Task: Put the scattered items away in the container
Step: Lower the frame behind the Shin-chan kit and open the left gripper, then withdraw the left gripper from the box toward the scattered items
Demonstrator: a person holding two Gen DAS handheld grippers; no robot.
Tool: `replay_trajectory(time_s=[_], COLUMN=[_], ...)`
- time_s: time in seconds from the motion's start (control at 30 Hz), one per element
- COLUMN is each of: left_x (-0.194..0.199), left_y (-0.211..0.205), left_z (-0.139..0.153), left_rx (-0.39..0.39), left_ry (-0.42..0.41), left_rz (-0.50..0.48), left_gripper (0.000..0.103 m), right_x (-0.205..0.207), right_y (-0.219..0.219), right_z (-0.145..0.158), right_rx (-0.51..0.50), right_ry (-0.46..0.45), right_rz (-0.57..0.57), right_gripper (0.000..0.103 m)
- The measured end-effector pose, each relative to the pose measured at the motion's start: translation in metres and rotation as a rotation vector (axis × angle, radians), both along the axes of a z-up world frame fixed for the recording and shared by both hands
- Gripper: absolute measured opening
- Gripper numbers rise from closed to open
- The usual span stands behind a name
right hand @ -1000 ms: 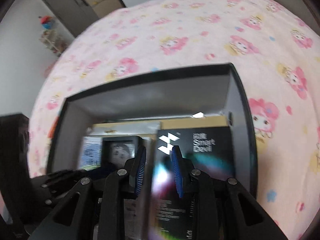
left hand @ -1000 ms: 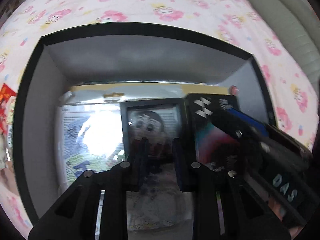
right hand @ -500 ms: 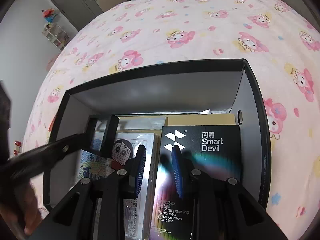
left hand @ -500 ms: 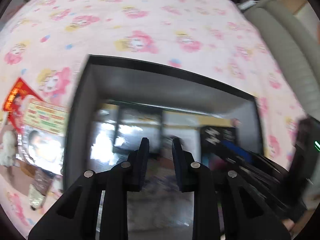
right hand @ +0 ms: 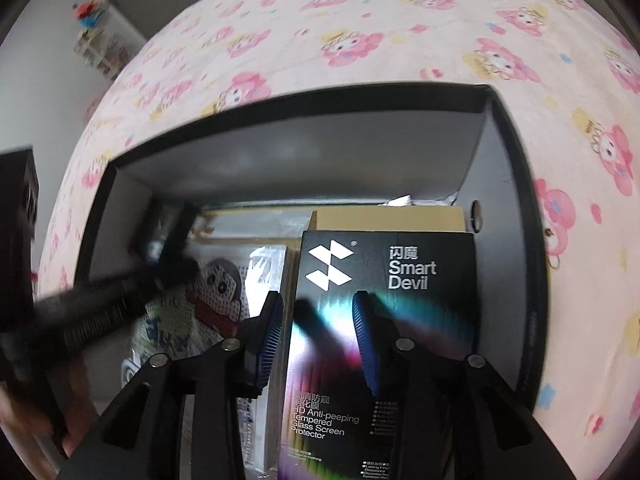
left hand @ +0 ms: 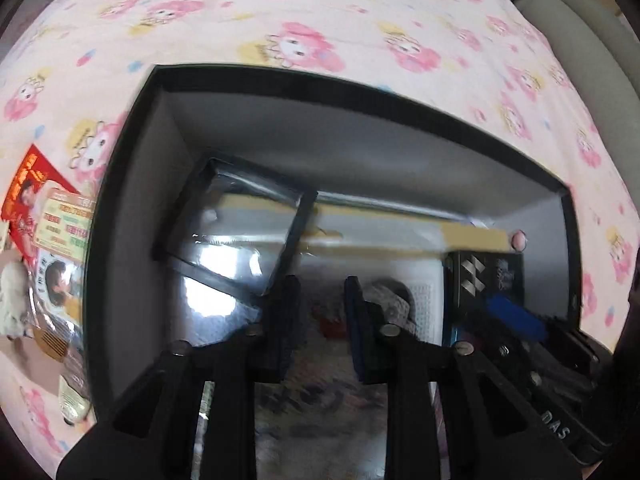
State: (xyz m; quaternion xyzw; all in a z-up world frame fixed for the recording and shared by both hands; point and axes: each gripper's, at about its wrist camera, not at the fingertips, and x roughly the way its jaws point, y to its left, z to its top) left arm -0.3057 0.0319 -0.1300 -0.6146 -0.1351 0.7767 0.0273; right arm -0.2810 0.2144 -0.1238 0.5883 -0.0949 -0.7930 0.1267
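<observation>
On the bed (left hand: pixel 320 12), outside the left wall of the container (left hand: pixel 132 208), a cluster of flat printed packets (left hand: pixel 52 236) is seen lying loose, with a red card uppermost at the far end; these are judged to be the items not yet tidied. They are expected to be light, thin and glossy, hence slippery and prone to bending; a grasp across a short free edge is advised rather than on the face.

Inside the container, against its left wall, a clear plastic case (left hand: pixel 236 236) with a dark frame is seen tilted, one edge raised over the packets beneath. It is judged to be stiff, light and smooth. Beside it, a wrapped cartoon packet (right hand: pixel 216 292) lies flat on the floor of the container.

The left gripper (left hand: pixel 320 312) is positioned above the cartoon packet. Its jaws are parted by a moderate gap, and nothing is held or touched between them.

Further right, a black screen protector box (right hand: pixel 384 320) lies flat against the right wall, partly over a brown carton (right hand: pixel 388 220). The box is judged to be rigid, light and fragile in content.

The right gripper (right hand: pixel 320 328) is held over the left part of this box. Its jaws are parted, with nothing clamped; contact with the box cannot be determined.
</observation>
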Motion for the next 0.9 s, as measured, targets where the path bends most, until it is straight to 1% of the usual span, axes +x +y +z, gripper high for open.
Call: replay_trajectory(time_s=[0.03, 0.1, 0.2, 0.27, 0.33, 0.37, 0.4, 0.43, 0.47, 0.5, 0.57, 0.6, 0.67, 0.73, 0.77, 0.83, 0.87, 0.9], left_x=[-0.005, -0.008, 0.008, 0.02, 0.024, 0.021, 0.017, 0.015, 0.01, 0.005, -0.002, -0.003, 0.002, 0.012, 0.018, 0.031, 0.039, 0.048], left_y=[-0.008, -0.017, -0.016, -0.014, -0.015, -0.014, -0.017, -0.023, -0.019, -0.018, -0.016, -0.015, -0.011, -0.007, -0.005, 0.003, 0.007, 0.012], left_z=[-0.003, -0.003, 0.015, 0.023, 0.021, 0.016, 0.009, 0.008, 0.003, 0.002, -0.001, -0.001, 0.002, 0.007, 0.011, 0.019, 0.025, 0.032], left_rx=[0.058, 0.118, 0.133, 0.119, 0.05, 0.023, 0.013, 0.024, 0.049, 0.057, 0.05, 0.057, 0.066, 0.082, 0.096, 0.126, 0.127, 0.122], left_ry=[-0.011, -0.019, 0.045, 0.073, 0.051, 0.035, 0.016, 0.006, 0.005, 0.011, -0.021, -0.021, 0.005, 0.018, 0.023, 0.056, 0.075, 0.102], left_rz=[0.014, 0.04, 0.029, 0.03, 0.039, 0.035, 0.043, 0.052, 0.049, 0.049, 0.055, 0.055, 0.036, 0.012, 0.007, -0.01, -0.019, -0.035], left_gripper=[0.016, 0.016, 0.021, 0.022, 0.022, 0.022, 0.022, 0.02, 0.019, 0.019, 0.02, 0.025, 0.031, 0.032, 0.033, 0.036, 0.042, 0.049], right_x=[0.0, -0.001, 0.0, 0.0, 0.001, 0.001, 0.001, 0.001, 0.001, 0.001, 0.0, 0.0, 0.0, 0.002, 0.005, 0.009, 0.014, 0.018], right_y=[-0.001, -0.002, 0.0, 0.001, 0.0, -0.001, -0.001, -0.001, -0.002, -0.002, -0.002, -0.001, 0.0, -0.001, -0.003, -0.004, -0.004, -0.003], right_z=[0.0, 0.0, 0.0, 0.001, 0.002, 0.001, 0.001, 0.001, 0.001, 0.001, 0.001, 0.0, 0.001, 0.003, 0.007, 0.016, 0.022, 0.029], right_rx=[-0.002, -0.003, -0.007, -0.005, 0.002, 0.006, 0.01, 0.011, 0.008, 0.008, 0.006, 0.004, -0.001, 0.009, 0.027, 0.051, 0.059, 0.055], right_ry=[0.004, 0.005, 0.007, 0.011, 0.014, 0.014, 0.013, 0.013, 0.014, 0.014, 0.012, 0.01, 0.009, 0.02, 0.036, 0.075, 0.101, 0.122], right_rz=[0.003, 0.008, 0.004, -0.003, -0.006, -0.007, -0.006, -0.005, -0.003, 0.0, 0.001, 0.0, -0.005, 0.0, -0.001, -0.005, -0.012, -0.025], right_gripper=[0.038, 0.04, 0.04, 0.04, 0.04, 0.04, 0.04, 0.04, 0.04, 0.041, 0.041, 0.041, 0.041, 0.042, 0.043, 0.045, 0.046, 0.049])
